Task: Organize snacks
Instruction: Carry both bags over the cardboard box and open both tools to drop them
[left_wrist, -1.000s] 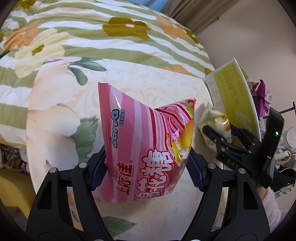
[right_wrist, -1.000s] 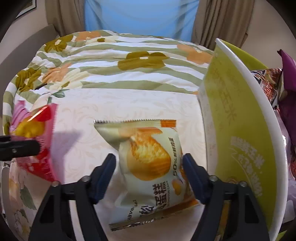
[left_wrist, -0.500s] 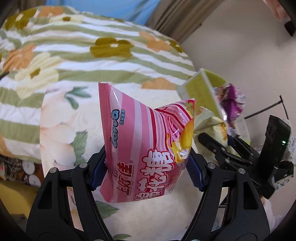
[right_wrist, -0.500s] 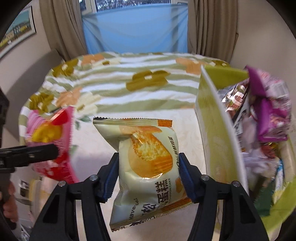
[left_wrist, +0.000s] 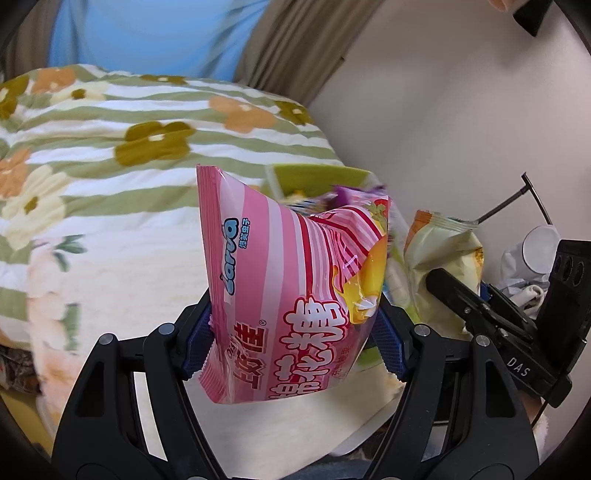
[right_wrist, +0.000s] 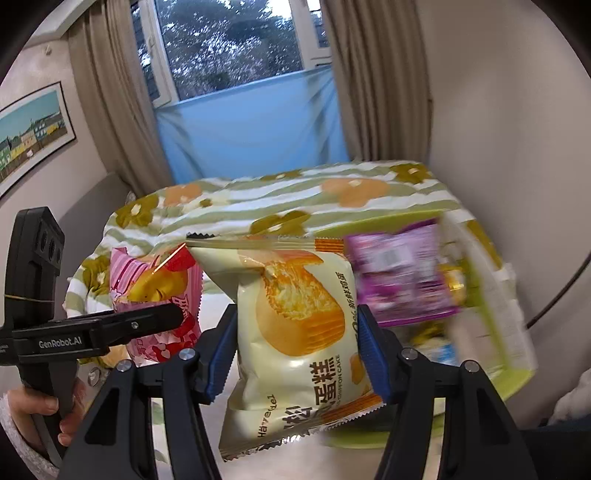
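Observation:
A pink striped candy bag (left_wrist: 291, 295) hangs upright in the air, and my left gripper (left_wrist: 295, 332) is shut on its lower half. My right gripper (right_wrist: 297, 347) is shut on a pale yellow chiffon cake packet (right_wrist: 295, 332), also lifted. In the left wrist view the cake packet (left_wrist: 443, 251) and the right gripper (left_wrist: 476, 306) show at the right. In the right wrist view the pink bag (right_wrist: 159, 288) and the left gripper (right_wrist: 147, 321) show at the left, with a hand (right_wrist: 37, 410) on the handle. A green and white snack box (right_wrist: 491, 295) stands behind the cake packet.
The box holds a purple packet (right_wrist: 402, 273) and several other snacks. Below lies a bed with a flowered, green-striped quilt (left_wrist: 129, 122) and a cream blanket (left_wrist: 140, 266). A beige wall (left_wrist: 443, 92) rises at the right; curtains and a window (right_wrist: 236, 48) are behind.
Both grippers have risen well above the bed with their packets. The right gripper closed on the cake packet and lifted it. The snack box now sits lower and farther off.

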